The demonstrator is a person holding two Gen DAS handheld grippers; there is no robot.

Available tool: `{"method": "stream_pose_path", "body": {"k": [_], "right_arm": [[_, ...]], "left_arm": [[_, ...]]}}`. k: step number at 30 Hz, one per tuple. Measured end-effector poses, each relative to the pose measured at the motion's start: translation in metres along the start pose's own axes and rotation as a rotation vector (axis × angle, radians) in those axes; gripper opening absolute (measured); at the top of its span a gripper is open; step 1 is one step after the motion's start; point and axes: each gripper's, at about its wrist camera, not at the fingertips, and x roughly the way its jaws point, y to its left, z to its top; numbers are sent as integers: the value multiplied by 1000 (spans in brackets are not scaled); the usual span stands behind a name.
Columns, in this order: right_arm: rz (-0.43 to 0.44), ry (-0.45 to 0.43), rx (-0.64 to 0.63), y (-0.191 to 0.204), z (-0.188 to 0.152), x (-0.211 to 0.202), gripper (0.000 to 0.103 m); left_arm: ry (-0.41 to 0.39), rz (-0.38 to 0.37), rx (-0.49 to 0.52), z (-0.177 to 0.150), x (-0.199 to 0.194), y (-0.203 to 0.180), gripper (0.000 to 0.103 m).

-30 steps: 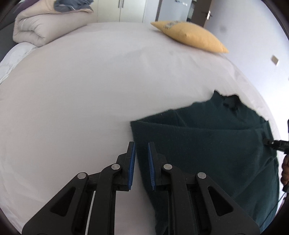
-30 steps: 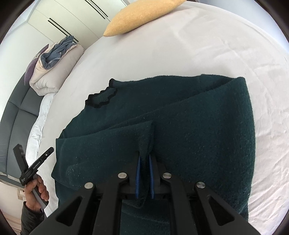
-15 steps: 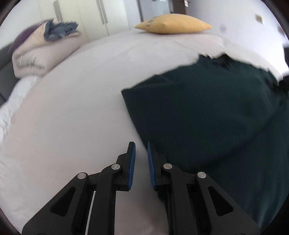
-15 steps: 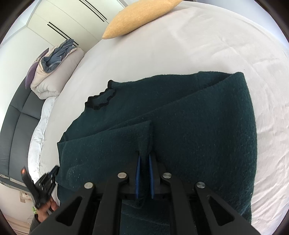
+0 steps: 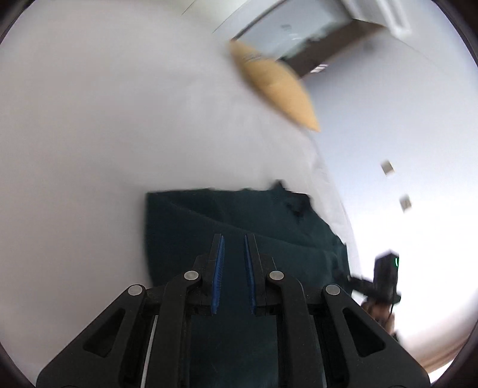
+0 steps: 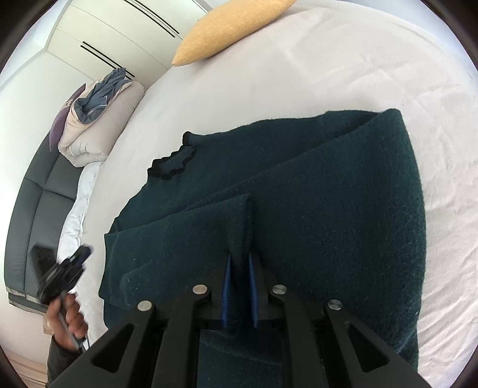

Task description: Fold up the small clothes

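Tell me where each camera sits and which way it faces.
Left wrist: on the left gripper, jaws open, facing over the sweater toward the pillow; right gripper shows.
Right wrist: on the right gripper, jaws pinching a sweater fold, facing the pillow; left hand shows.
Shared: sweater, pillow, bed.

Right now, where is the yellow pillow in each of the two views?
Left wrist view: yellow pillow upper centre-right, blurred, at the bed's far edge.
Right wrist view: yellow pillow top centre, on the white sheet.
Shared landmark: the dark green sweater.
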Motion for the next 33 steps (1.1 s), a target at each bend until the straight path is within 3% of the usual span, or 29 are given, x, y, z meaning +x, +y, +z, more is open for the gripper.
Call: {"method": "stream_pose_path", "body": {"k": [3,5,10,20,22,24,25,29,30,32,33], "right_arm": [[21,-1,0,-3,-2,-1,11],[49,1,15,-8,-2,-2,11],[79,-14,62,-14,-4,-1,11],[9,-23,96,-10,-5,-11,11],[-37,-35,131,-10,-6,-17,11],[-139,-78,92,4,-8,-30,17],[-136,-105,60,13,-10,-36,17],[68,-82,32,41,-15,-29,20],[95,-63,26,44,-16,-21,21],[131,-9,41,41,-18,0,33],[128,7,76,32,-20,8,32]], "left_arm": [[39,-57,-108,-11,17,30,12],[17,-104,-96,-29,10,33,12],[20,-104,-53,-52,0,28,12],[44,19,92,-107,-19,5,12],[42,34,101,-107,-12,2,12],[44,57,126,-106,-6,-2,12],[45,61,132,-105,-5,-3,12],[39,32,86,-106,-4,4,12],[39,27,78,-104,-6,6,12],[39,25,70,-105,-8,7,12],[40,30,66,-106,-10,6,12]]}}
